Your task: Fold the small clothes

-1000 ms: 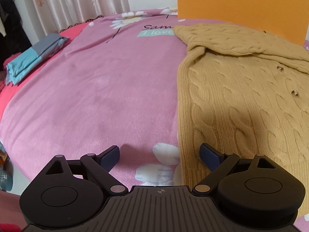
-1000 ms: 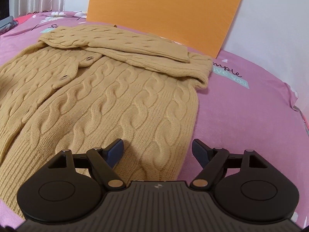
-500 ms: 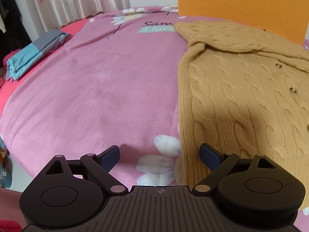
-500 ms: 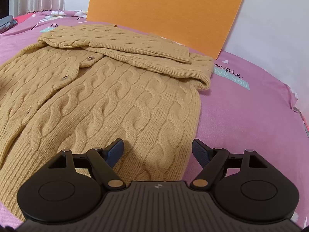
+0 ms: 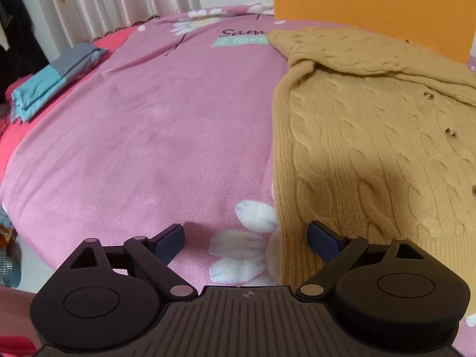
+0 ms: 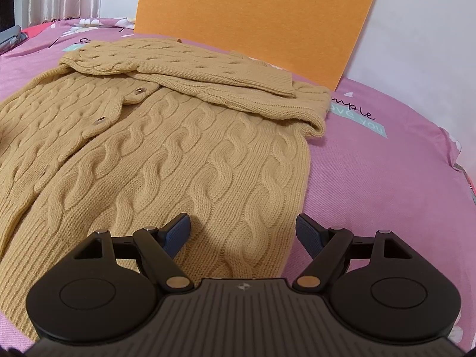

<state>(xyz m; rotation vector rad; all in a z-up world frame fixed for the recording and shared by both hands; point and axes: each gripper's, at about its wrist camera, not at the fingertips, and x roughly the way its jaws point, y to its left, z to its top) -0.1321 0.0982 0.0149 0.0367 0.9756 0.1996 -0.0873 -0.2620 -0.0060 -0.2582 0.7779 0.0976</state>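
A tan cable-knit cardigan (image 5: 372, 136) lies flat on the pink bed, buttons up, with both sleeves folded across its top; it also fills the right wrist view (image 6: 166, 154). My left gripper (image 5: 245, 238) is open and empty, low over the cardigan's bottom left corner, its right finger over the hem. My right gripper (image 6: 242, 230) is open and empty over the cardigan's bottom right corner, straddling its side edge.
A pink flowered blanket (image 5: 142, 136) covers the bed. A folded blue and grey cloth (image 5: 50, 80) lies at the far left. An orange board (image 6: 255, 20) stands against the wall behind the cardigan. Curtains (image 5: 119, 3) hang at the back left.
Both grippers have drawn back toward the cardigan's bottom hem, so the garment sits further away in both views. Both stay open and empty.
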